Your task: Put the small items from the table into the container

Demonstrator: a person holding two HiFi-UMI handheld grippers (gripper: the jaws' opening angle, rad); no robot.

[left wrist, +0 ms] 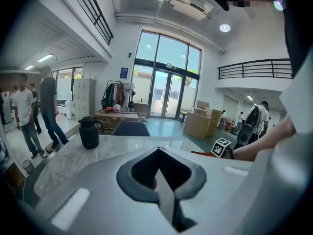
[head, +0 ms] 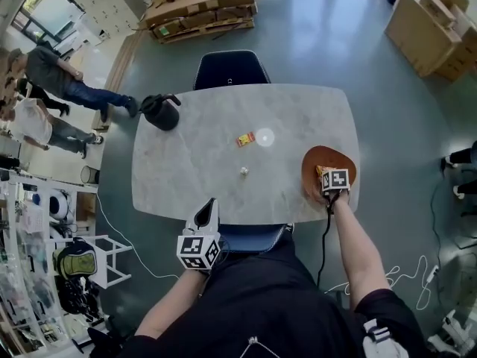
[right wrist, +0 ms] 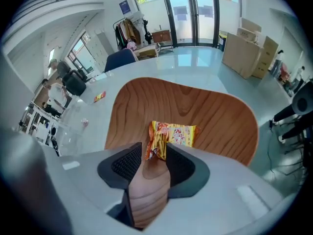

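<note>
The person is wearing a black short-sleeved top (head: 276, 304). The left tool (head: 209, 207) and the right tool (head: 326, 173) are showing pale grey shells, each bearing a white cube (head: 200, 250) with black square markers. Dark ribbed pads (right wrist: 124, 163) are lining the jaws. A black cable (head: 325, 237) is trailing from the right tool.

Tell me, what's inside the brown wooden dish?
A yellow snack packet lies inside the wooden dish, one end between the open jaws of the right gripper. Nothing else shows there, but the gripper covers the dish's near part.
</note>
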